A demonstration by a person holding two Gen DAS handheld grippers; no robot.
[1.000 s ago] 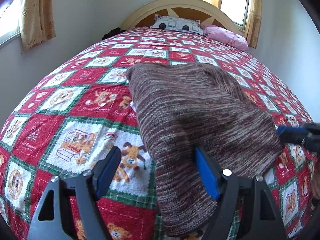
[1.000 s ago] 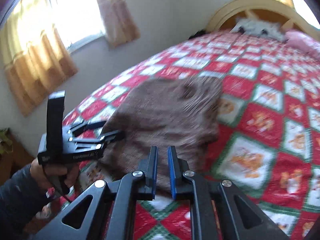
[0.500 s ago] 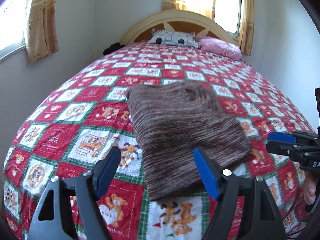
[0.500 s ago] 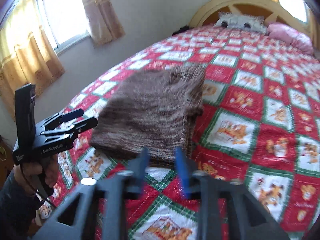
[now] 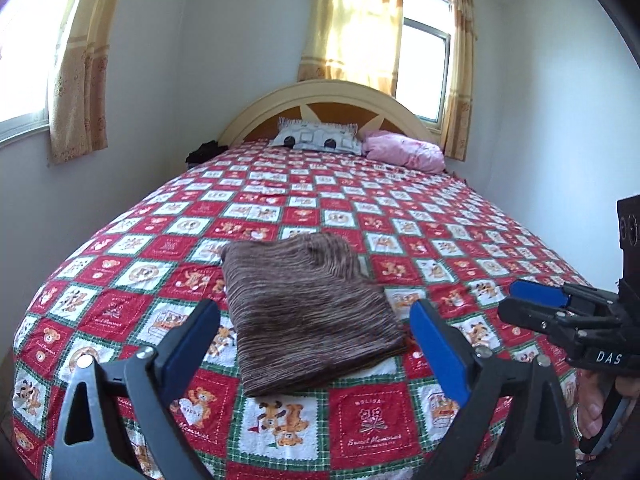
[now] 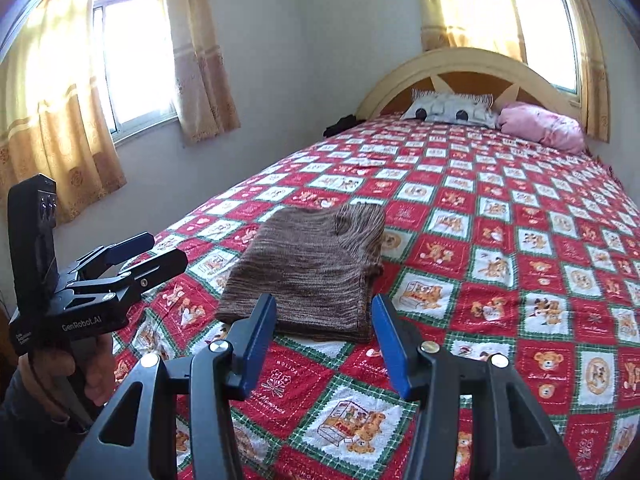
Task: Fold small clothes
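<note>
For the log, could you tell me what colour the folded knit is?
Streaky brown and cream folded knit; clearest in the left wrist view.

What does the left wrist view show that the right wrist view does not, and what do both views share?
Only the left wrist view shows the right tongs from the side, at the frame's right edge. Only the right wrist view shows the left tongs from the side, with a hand gripping their handle. Both show the folded brown knit garment lying free on the red patchwork bedspread, with the two pillows by the headboard.
</note>
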